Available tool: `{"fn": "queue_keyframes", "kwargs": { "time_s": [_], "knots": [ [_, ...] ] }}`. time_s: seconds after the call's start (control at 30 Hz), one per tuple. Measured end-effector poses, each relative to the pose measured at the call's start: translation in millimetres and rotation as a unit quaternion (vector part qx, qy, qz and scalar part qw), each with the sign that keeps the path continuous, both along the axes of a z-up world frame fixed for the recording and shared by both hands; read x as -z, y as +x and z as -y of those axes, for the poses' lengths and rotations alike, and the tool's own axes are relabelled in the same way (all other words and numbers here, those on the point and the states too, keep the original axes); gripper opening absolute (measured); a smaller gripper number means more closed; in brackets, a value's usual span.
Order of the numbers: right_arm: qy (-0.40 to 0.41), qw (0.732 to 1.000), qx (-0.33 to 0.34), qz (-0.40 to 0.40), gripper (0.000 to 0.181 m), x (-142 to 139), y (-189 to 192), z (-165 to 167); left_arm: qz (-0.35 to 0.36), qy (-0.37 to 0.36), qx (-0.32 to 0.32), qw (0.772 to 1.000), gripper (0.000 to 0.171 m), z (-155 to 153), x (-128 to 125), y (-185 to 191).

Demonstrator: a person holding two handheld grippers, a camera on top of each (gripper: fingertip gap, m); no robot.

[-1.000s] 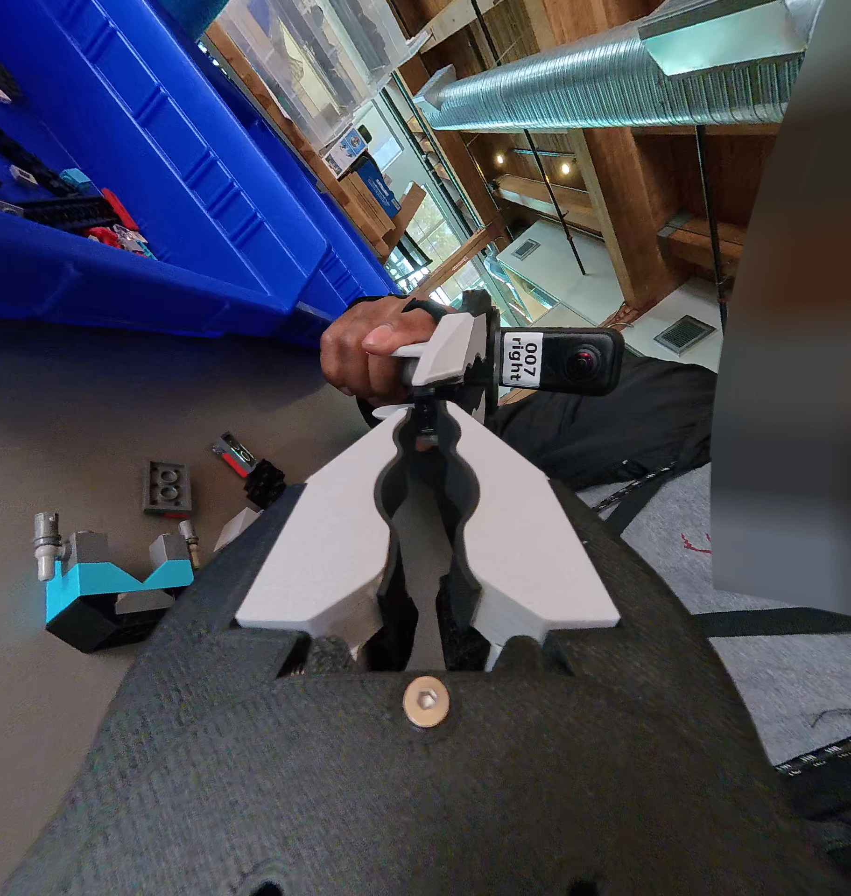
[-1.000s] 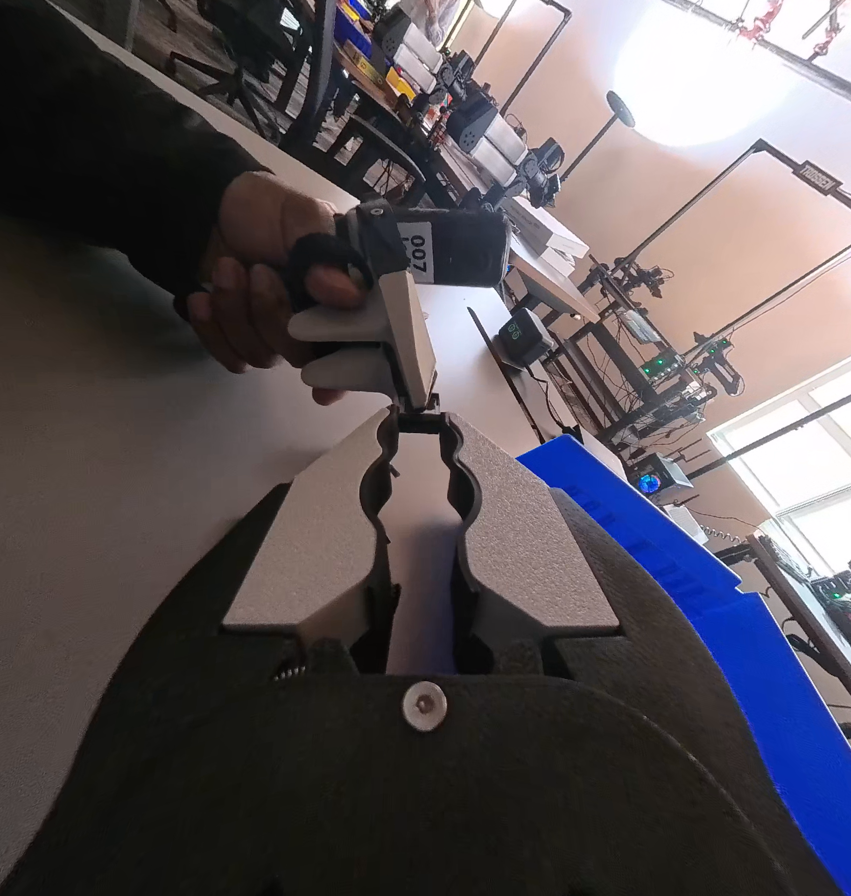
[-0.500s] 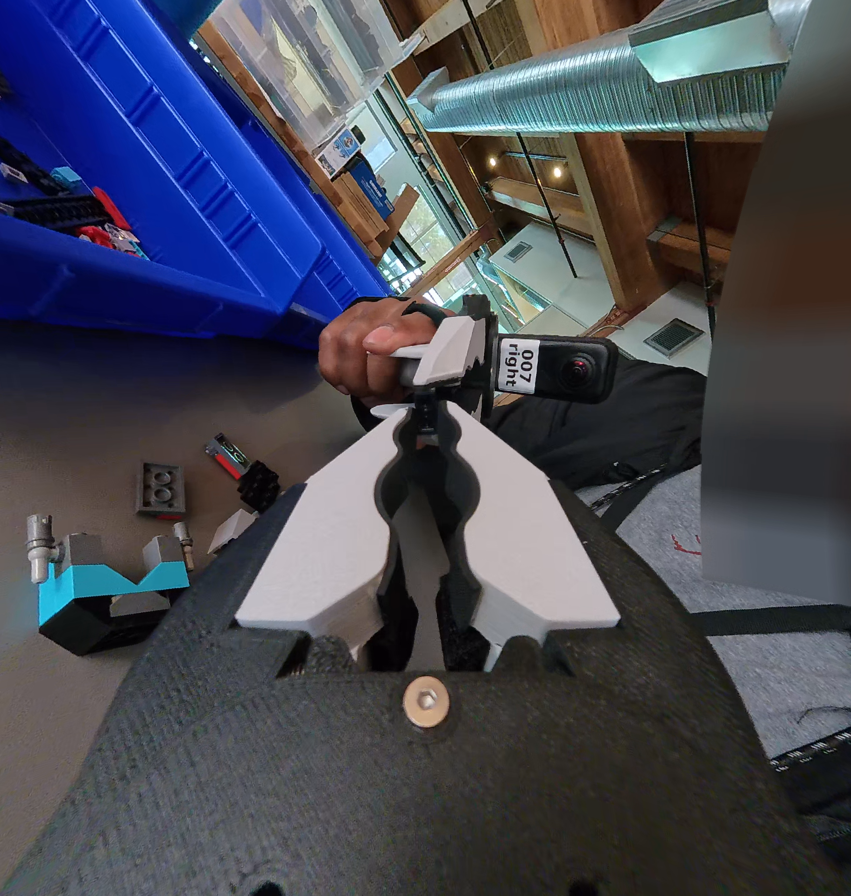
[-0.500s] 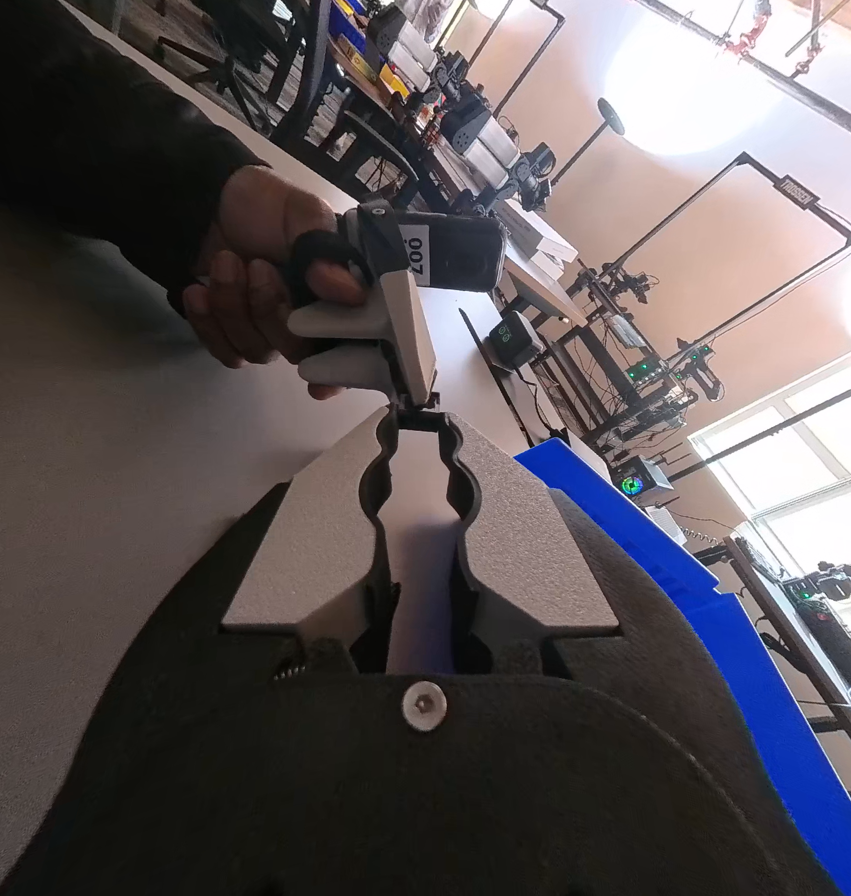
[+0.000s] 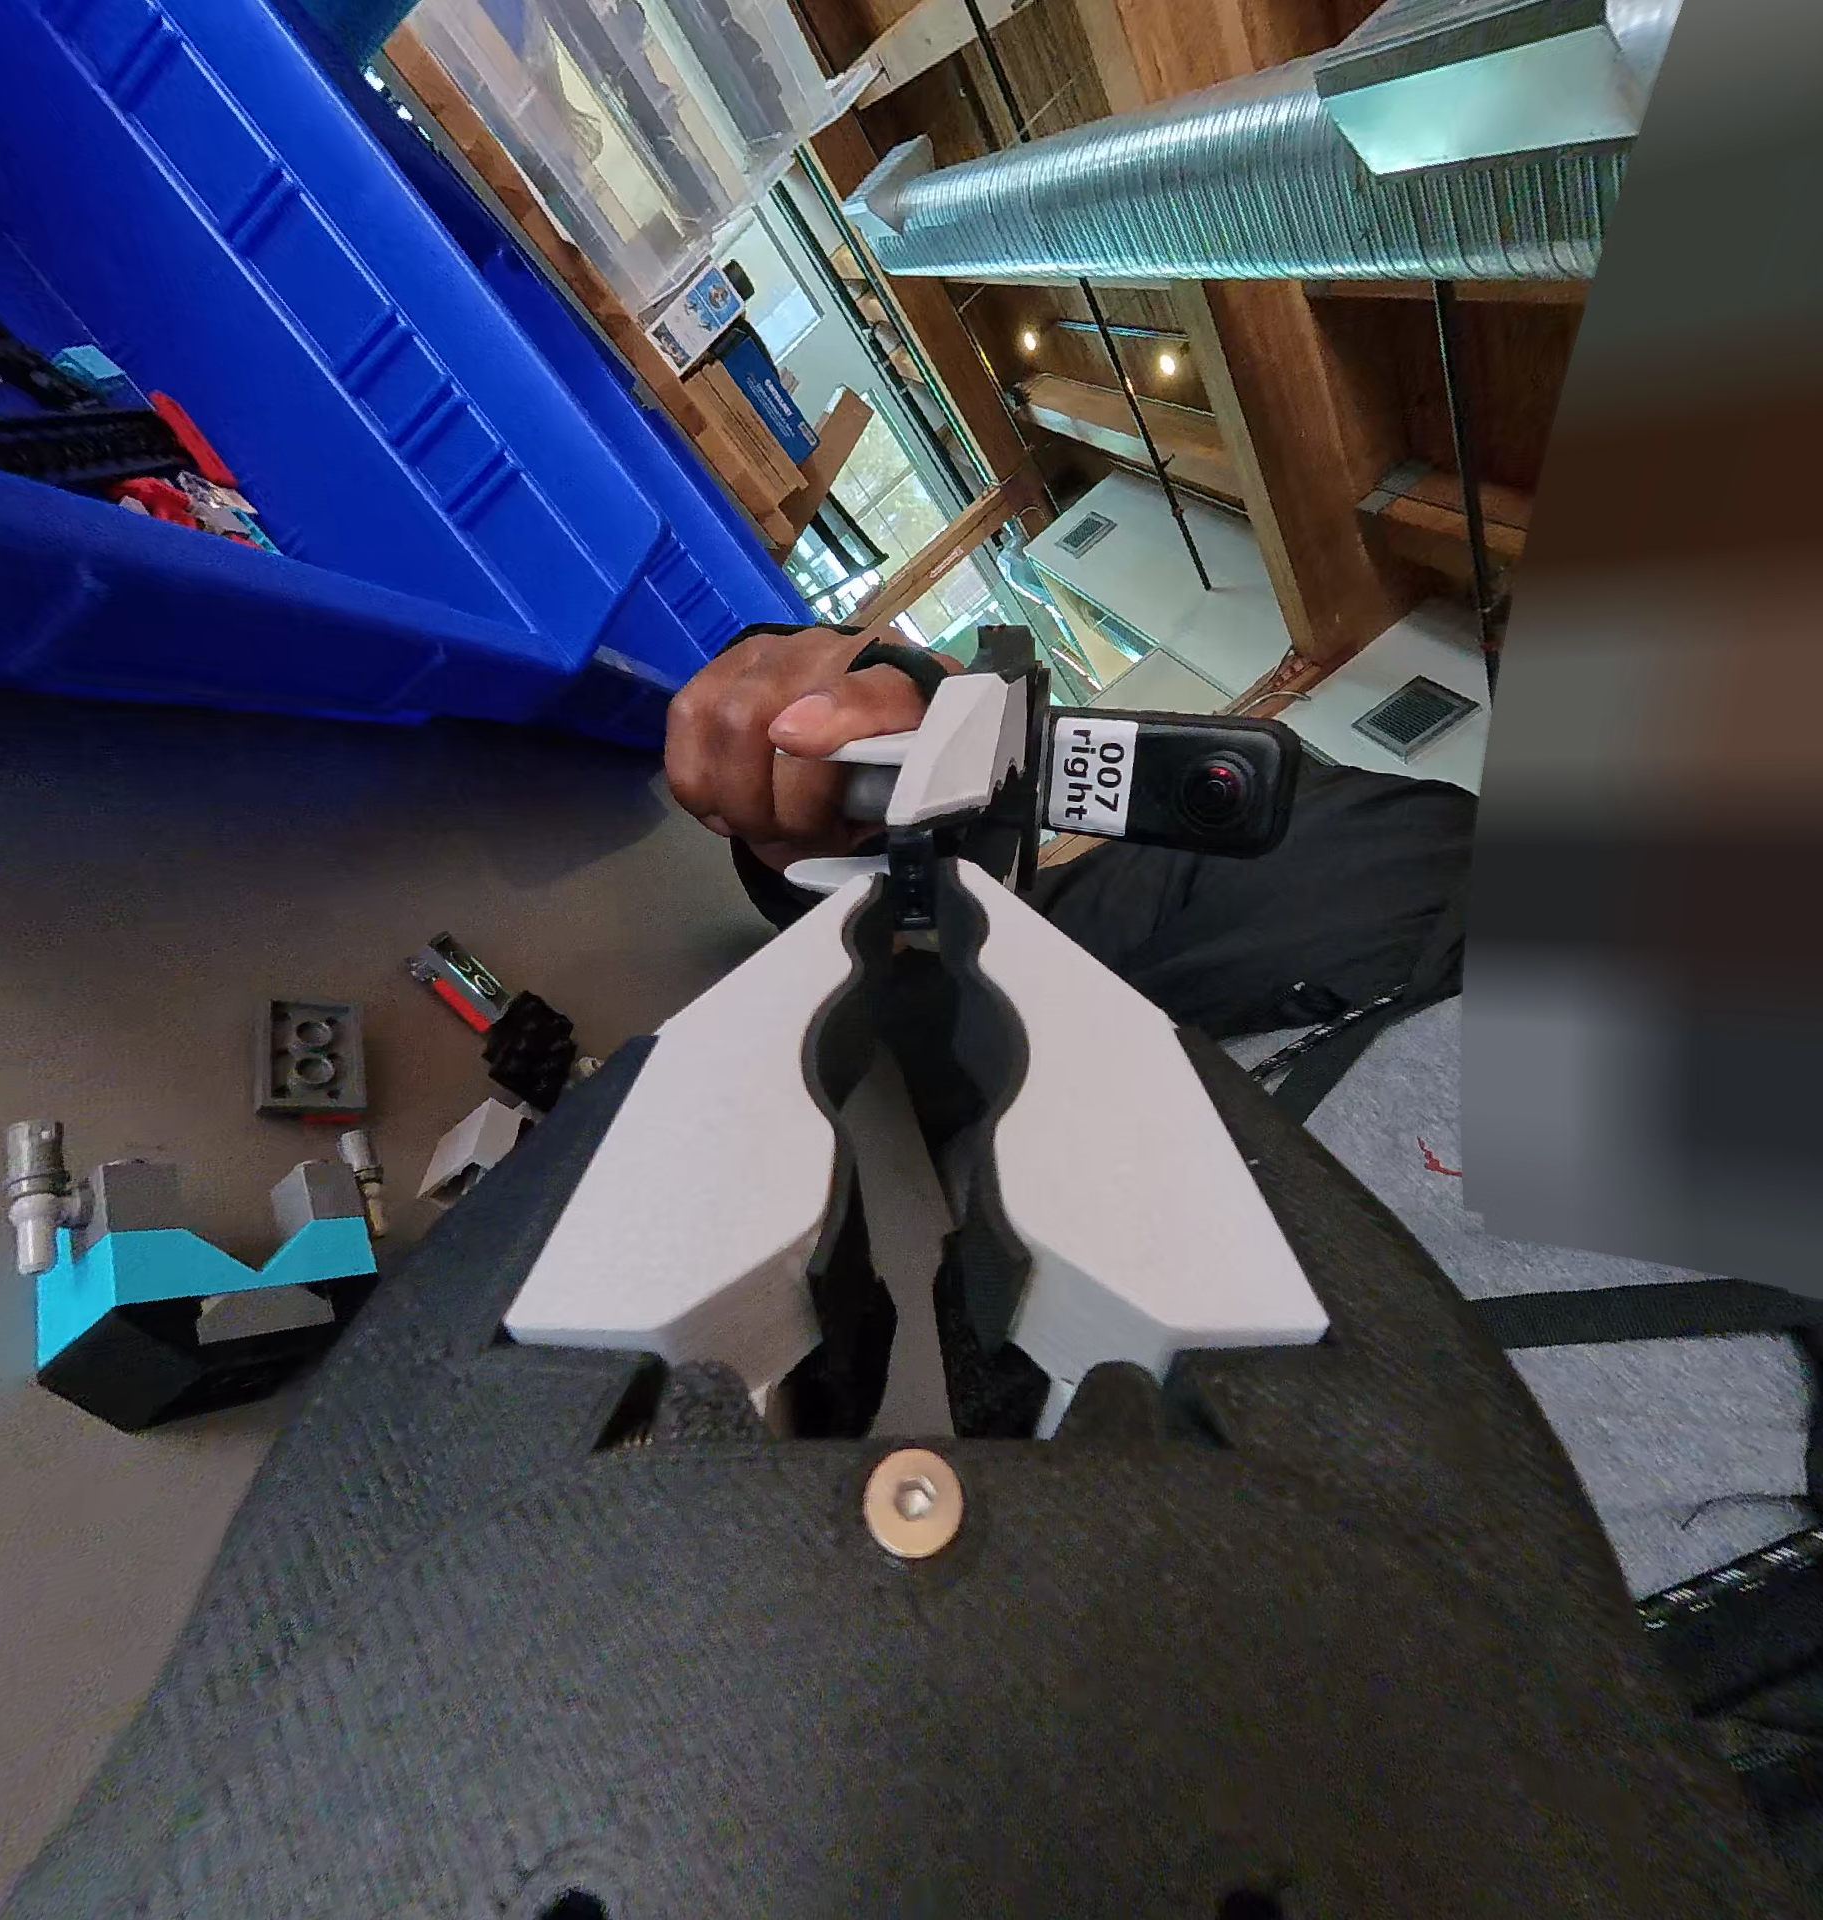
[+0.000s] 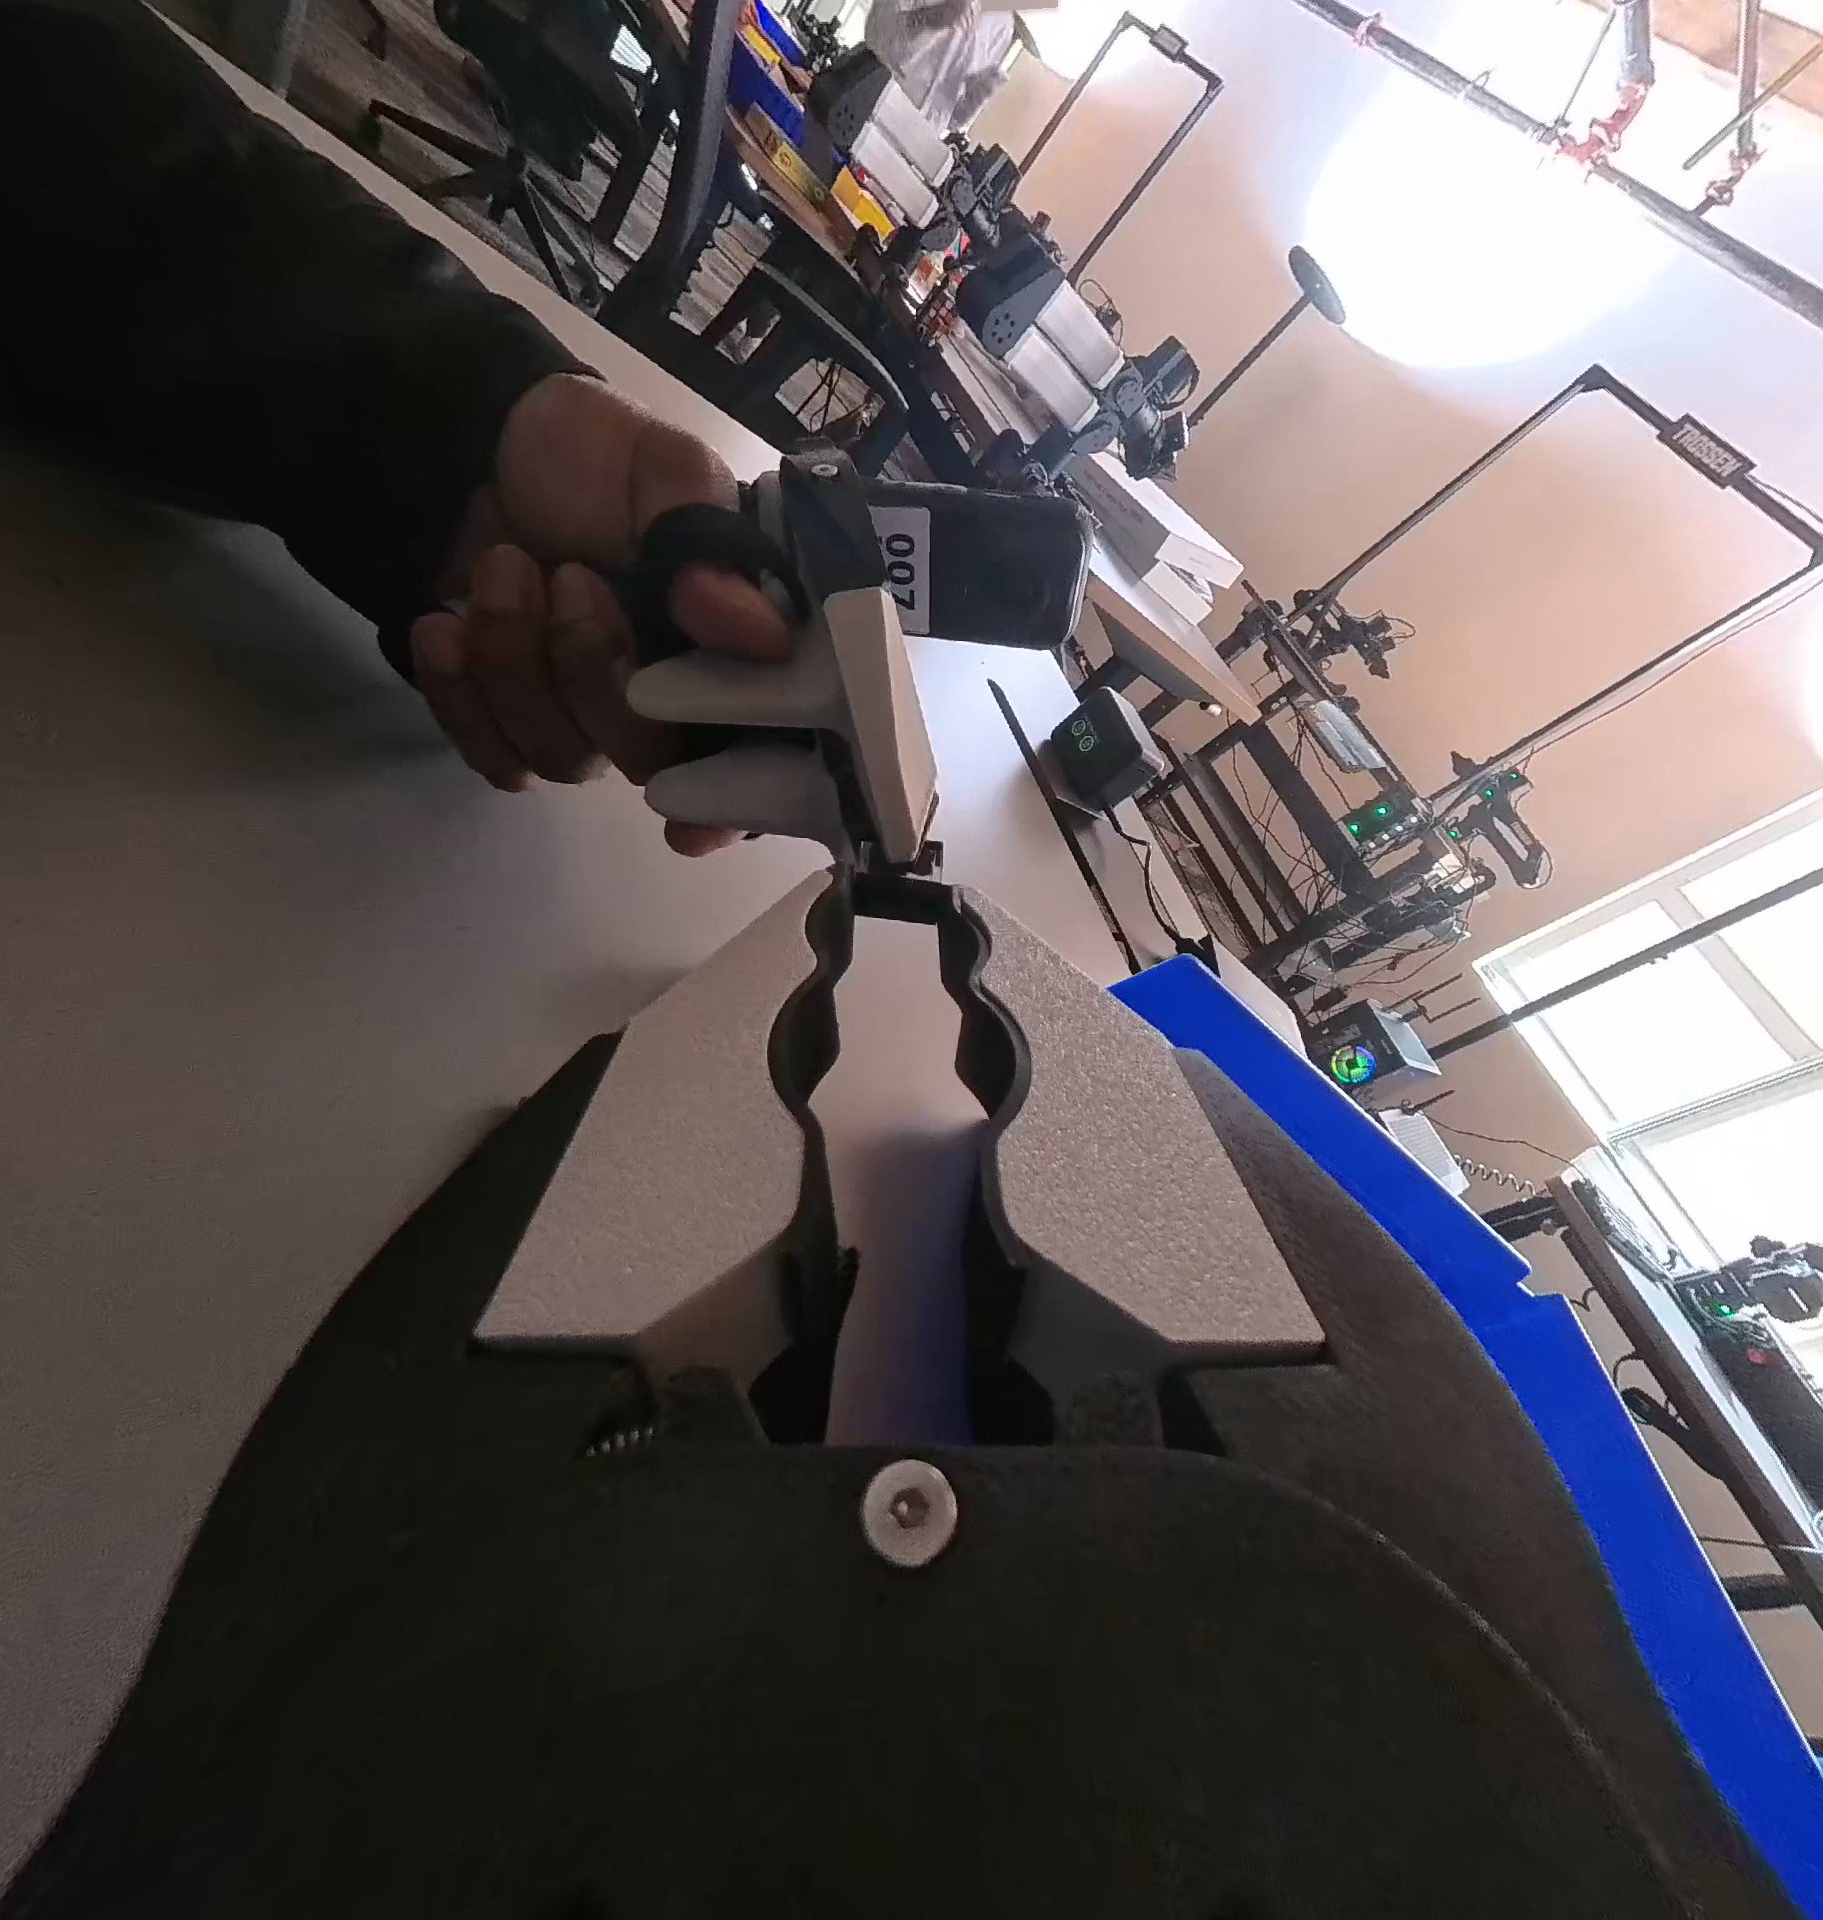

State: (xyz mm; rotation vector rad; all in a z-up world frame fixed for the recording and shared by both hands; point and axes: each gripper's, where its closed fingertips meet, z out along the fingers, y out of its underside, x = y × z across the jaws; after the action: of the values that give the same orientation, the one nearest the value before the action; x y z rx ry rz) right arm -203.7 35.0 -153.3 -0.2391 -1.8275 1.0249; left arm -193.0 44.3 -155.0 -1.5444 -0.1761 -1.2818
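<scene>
My left gripper (image 5: pixel 912 894) and right gripper (image 6: pixel 899 902) meet tip to tip above the grey table. Both are shut on one small black part, which shows in the left wrist view (image 5: pixel 913 906) and in the right wrist view (image 6: pixel 902 896). In the left wrist view the right gripper (image 5: pixel 917 836) comes in from beyond, held by a hand (image 5: pixel 761 748). In the right wrist view the left gripper (image 6: pixel 886 847) comes in from beyond, held by a hand (image 6: pixel 554 665). Most of the black part is hidden by the fingertips.
On the table (image 5: pixel 107 935) to the left lie a teal, black and grey brick assembly (image 5: pixel 190 1288), a grey stud plate (image 5: pixel 309 1055), a black toothed piece (image 5: pixel 533 1029) and a grey slope piece (image 5: pixel 471 1143). A blue bin (image 5: pixel 263 623) with loose parts stands behind; it also shows in the right wrist view (image 6: pixel 1406 1195). Left and right tips are no more than a few centimetres apart. Between my left fingertips and the grey slope piece (image 5: pixel 471 1143) there is roughly 9 cm.
Both grippers stay tip to tip on the black part. The views have only drifted slightly.
</scene>
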Motion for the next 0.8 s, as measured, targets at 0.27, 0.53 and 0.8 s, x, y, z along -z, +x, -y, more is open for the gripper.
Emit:
{"fn": "queue_keyframes", "kwargs": {
  "time_s": [0.27,0.53,0.8],
  "knots": [
    [-0.024,0.999,0.022,-0.028,0.017,-14.9,-0.6,-12.3,0.019,0.005,-0.035,0.999,0.008,2.8,-3.1,-20.3],
    [-0.056,0.994,0.089,-0.038,0.017,-26.2,-13.6,-34.7,-0.003,0.004,-0.085,0.996,0.008,7.5,-2.1,-45.4],
    [-0.059,0.932,0.358,0.003,0.017,-11.6,-52.9,-116.5,-0.026,-0.002,-0.09,0.996,0.009,2.6,2.1,-39.7]
  ]
}}
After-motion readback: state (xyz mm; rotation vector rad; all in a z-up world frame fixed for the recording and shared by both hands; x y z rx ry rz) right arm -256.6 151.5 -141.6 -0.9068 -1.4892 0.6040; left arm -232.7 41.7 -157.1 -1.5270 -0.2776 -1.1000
